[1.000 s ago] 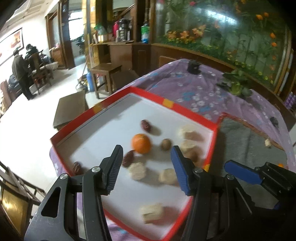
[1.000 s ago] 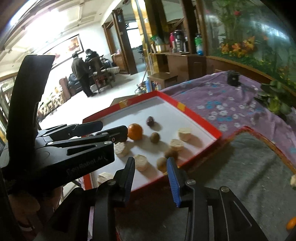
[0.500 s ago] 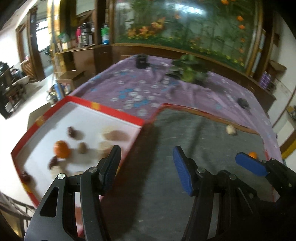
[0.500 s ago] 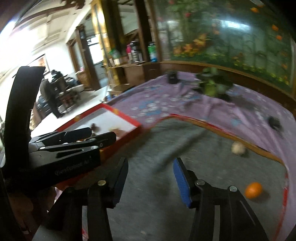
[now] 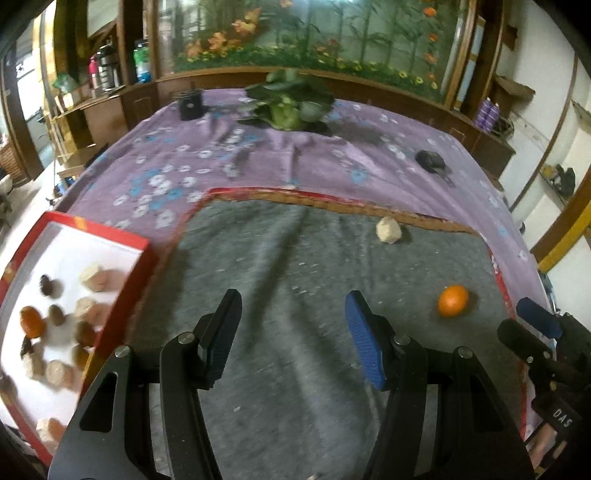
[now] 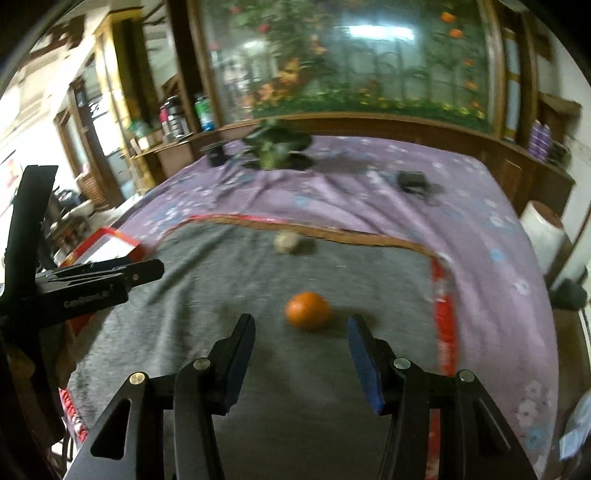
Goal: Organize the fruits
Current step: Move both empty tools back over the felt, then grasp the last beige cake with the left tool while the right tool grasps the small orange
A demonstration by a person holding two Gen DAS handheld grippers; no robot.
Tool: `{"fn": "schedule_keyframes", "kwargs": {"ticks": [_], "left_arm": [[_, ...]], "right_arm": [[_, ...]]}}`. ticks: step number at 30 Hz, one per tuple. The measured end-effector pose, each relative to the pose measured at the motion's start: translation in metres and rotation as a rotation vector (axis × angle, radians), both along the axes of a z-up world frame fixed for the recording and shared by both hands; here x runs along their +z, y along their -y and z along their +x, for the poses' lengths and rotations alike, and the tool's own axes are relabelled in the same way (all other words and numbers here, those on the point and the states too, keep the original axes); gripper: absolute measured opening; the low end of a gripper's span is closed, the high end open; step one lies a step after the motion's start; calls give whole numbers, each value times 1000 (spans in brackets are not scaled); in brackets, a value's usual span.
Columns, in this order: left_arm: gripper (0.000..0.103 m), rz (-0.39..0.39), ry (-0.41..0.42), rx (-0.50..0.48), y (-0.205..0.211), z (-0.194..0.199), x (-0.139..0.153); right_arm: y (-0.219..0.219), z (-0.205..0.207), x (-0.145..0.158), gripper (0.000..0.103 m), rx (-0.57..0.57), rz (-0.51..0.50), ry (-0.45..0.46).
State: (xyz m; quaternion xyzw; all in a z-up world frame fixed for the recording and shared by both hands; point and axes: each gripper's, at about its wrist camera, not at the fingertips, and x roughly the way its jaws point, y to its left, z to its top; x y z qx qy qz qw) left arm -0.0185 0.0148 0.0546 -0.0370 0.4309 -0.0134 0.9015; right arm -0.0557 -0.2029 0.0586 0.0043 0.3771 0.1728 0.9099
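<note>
Swung off red tray (image 5: 146, 246) onto grey mat (image 5: 295, 280). Right gripper (image 6: 301, 338) widened, released, empty, near orange (image 6: 307, 310); long axis left-right. Left gripper (image 5: 293, 314) released, empty.

Glass-fronted floral display (image 5: 314, 33) along back wall; dark wood shelving (image 5: 110, 81) left with bottles; white wall (image 5: 554, 122) right.

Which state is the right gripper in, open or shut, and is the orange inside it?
Open. The right gripper shows a wide gap; its jaws have just been opening. The orange lies on the grey mat beyond them, not gripped.
</note>
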Motion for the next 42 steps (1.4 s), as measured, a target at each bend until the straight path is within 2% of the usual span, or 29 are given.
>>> {"fn": "schedule_keyframes", "kwargs": {"ticks": [5,14,18,31,40,41,42], "left_arm": [[58,4,-21,-32,18,15,-4],[58,4,-41,-77,41,34,-9],[58,-12,-59,-91,47,43,-12],[58,-57,-116,-123,63,92,-15],[58,-65,-188,-161,79,124,-33],[57,-57,-187,-160,79,125,-36],[46,-43,-183,-157,79,125,-38]], "right_arm": [[24,5,-5,50,-41,-2,-9],[49,3,-14,50,-49,-5,-29],[62,4,-18,50,-59,40,-57],[44,14,-25,52,-8,47,-64],[23,24,-29,52,48,45,-76],[20,26,-30,52,54,43,-77],[18,27,-30,52,61,41,-77]]}}
